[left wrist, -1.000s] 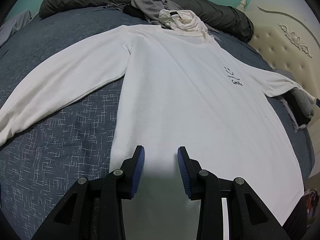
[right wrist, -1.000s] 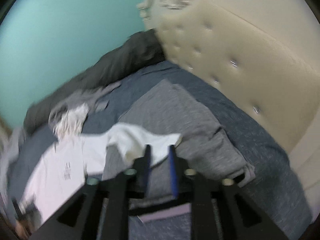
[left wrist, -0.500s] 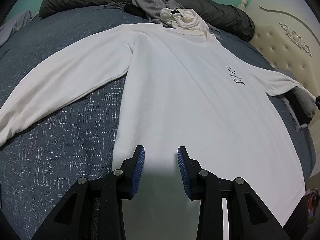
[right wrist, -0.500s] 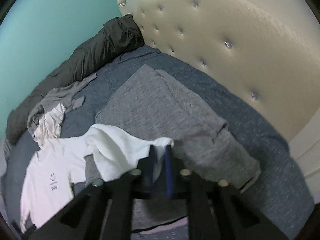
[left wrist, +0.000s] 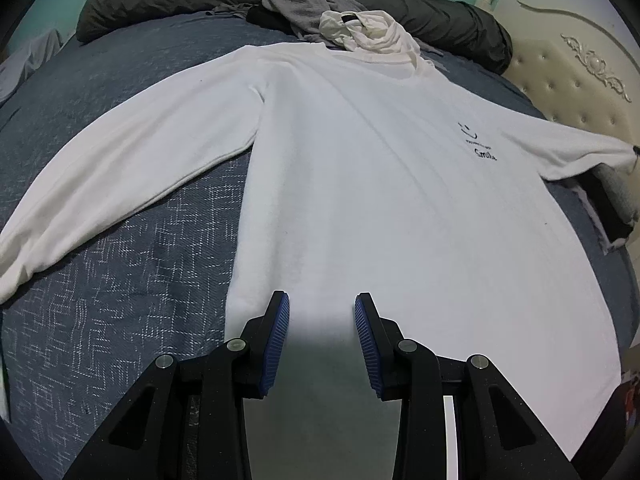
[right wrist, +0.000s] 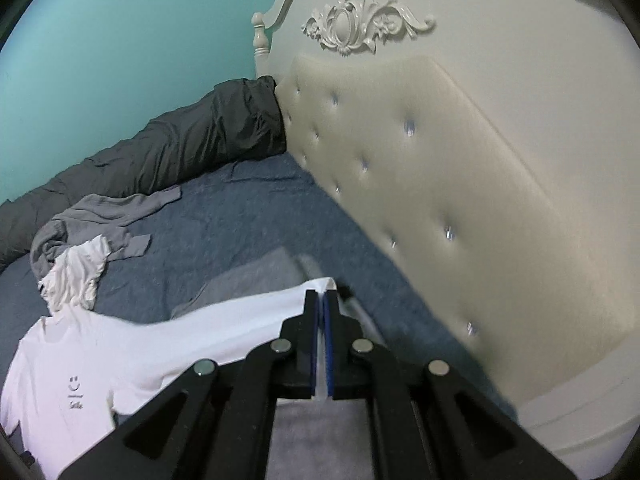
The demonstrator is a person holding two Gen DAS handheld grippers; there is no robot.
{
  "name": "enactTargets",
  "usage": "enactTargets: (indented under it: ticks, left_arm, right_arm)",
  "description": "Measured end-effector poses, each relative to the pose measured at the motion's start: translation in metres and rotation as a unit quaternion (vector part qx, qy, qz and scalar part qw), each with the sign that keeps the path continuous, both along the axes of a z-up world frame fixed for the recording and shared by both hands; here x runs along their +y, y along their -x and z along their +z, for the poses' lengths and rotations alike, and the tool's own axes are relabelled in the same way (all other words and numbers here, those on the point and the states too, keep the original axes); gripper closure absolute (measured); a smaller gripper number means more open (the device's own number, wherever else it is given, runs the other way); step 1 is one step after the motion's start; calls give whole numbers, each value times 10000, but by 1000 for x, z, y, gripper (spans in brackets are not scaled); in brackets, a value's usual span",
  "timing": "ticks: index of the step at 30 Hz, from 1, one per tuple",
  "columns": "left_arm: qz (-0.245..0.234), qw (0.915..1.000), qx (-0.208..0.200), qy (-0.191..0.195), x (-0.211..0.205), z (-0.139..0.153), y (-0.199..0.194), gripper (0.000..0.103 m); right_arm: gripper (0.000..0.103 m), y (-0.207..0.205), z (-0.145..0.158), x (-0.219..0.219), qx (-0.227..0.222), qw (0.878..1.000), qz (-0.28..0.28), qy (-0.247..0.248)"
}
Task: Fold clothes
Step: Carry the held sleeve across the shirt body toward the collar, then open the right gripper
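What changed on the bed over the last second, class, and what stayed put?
The right gripper closed on the white shirt's sleeve cuff and lifted it off the grey garment. The left gripper stayed open over the hem; the shirt body stayed flat.

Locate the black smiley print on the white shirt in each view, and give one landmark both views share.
Left wrist view: the smiley print sits right of centre, on the chest of the white shirt.
Right wrist view: it sits far lower left, near the picture's edge.
Shared landmark: the crumpled white garment just beyond the shirt's collar.
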State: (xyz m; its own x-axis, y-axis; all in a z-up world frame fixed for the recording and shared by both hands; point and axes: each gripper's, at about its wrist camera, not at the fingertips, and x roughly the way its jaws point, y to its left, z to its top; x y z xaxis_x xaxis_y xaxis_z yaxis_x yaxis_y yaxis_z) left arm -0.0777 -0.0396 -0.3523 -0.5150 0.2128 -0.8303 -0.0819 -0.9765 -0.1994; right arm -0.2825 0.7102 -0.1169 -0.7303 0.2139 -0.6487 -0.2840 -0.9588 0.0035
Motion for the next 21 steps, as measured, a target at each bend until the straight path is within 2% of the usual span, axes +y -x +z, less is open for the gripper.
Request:
enactTargets:
  ticks: [5,10,15,16,18,19,20,21]
  left_arm:
    - [-18,10000,-14,58,2,-1,2,65]
    - [-70,9999,0,135,6,0,4,65]
    - [-97,9998,1,152,9,1,4,65]
    - [-96,9998,-2,155,9,0,4,65]
    - [-95,9999,-17,134,10,-1,5,65]
    - [-102,9999,-20,125,11,-1,5,65]
    - [-112,9999,-22,119,12,-1,5,65]
    - [-123,9999,-19,119,14,0,4,65]
  right_arm:
    - [101,39,1,3,-316,9990,-110,-301]
    - [101,70,-24,12,-804,9945,-444,-497]
    - [99,78,-40,28,-748,9960,-460,-177]
    - [96,74,-37,30,-613,9968,-472,-190]
    - [80,67,-32,37,-350,9980,-517,-132]
    - [62,61,-33,44,-273,9981,-543,76]
    - [57,55,-33,50,-196,9978,-569,283]
    - [57,50,-33,56,-129,9971,-572,478]
